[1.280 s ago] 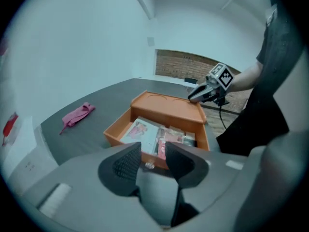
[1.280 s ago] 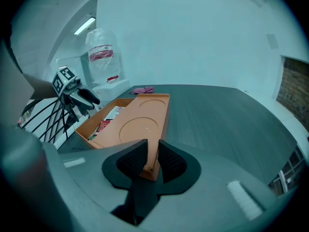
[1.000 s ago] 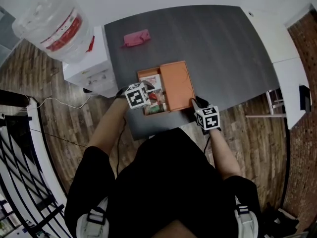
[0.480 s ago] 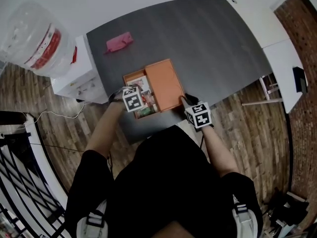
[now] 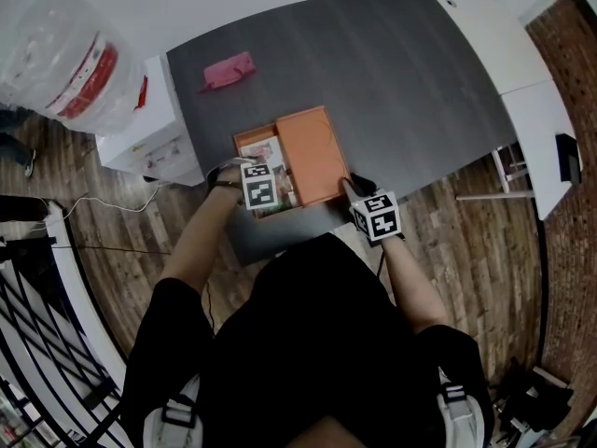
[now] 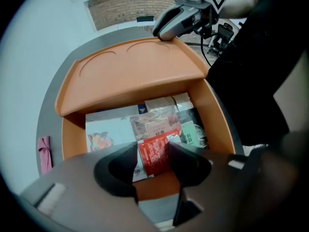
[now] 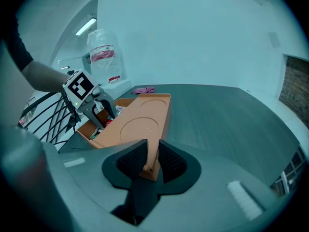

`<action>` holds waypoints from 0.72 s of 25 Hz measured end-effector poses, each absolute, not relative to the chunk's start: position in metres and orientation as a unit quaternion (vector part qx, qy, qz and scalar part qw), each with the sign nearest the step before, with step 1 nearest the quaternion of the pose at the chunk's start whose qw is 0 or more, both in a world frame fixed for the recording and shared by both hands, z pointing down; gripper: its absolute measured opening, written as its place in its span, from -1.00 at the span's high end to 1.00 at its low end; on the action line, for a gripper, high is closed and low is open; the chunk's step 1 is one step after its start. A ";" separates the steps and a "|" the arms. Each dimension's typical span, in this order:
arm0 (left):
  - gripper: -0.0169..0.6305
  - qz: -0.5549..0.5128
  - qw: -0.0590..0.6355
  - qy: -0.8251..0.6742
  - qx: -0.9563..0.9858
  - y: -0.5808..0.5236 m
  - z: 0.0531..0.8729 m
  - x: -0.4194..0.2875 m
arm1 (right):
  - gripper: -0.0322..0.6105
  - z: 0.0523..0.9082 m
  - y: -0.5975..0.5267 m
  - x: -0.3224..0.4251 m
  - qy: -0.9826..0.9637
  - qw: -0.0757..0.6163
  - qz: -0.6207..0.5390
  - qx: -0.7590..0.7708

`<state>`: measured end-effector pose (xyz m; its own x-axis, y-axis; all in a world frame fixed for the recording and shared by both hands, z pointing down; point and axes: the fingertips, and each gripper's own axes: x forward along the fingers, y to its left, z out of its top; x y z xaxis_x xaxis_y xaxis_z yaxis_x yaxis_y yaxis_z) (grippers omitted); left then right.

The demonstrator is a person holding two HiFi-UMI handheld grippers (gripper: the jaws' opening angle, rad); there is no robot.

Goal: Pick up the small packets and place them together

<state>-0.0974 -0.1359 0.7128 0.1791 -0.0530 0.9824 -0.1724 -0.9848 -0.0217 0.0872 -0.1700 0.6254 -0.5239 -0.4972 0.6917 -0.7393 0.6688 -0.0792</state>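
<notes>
1 orange box (image 5: 312, 155), 1 pink cloth (image 5: 227, 71)

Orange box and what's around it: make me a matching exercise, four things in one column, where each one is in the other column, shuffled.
Things:
1. red packet
2. pink cloth
3. orange lid
4. water jug

Places:
A. on the white stand beside the table
B. corner clamped in the right gripper
C. inside the orange box
D. on the grey table, apart from the box

Pairs: 1-C, 2-D, 3-B, 4-A
</notes>
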 end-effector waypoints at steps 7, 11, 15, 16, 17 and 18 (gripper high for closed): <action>0.56 0.575 0.053 -0.108 0.809 -0.142 0.698 -0.100 | 0.67 0.627 -0.169 0.087 -0.852 0.329 0.188 0.360; 0.72 0.561 0.061 -0.117 0.817 -0.140 0.692 -0.098 | 0.67 0.627 -0.169 0.087 -0.852 0.329 0.189 0.361; 0.79 0.553 0.074 -0.113 0.822 -0.132 0.684 -0.098 | 0.67 0.627 -0.170 0.087 -0.852 0.328 0.187 0.363; 0.81 0.548 0.079 -0.113 0.825 -0.131 0.681 -0.098 | 0.67 0.627 -0.170 0.087 -0.851 0.328 0.188 0.364; 0.85 0.541 0.084 -0.116 0.829 -0.130 0.676 -0.097 | 0.67 0.627 -0.171 0.088 -0.851 0.328 0.188 0.364; 0.88 0.534 0.088 -0.120 0.832 -0.130 0.671 -0.096 | 0.67 0.628 -0.171 0.088 -0.851 0.328 0.187 0.365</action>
<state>-0.0961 -0.1302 0.6713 0.4005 -0.1049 0.9103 -0.2930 -0.9559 0.0188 0.0882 -0.1714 0.6279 -0.5181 -0.4981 0.6953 -0.7438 0.6638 -0.0786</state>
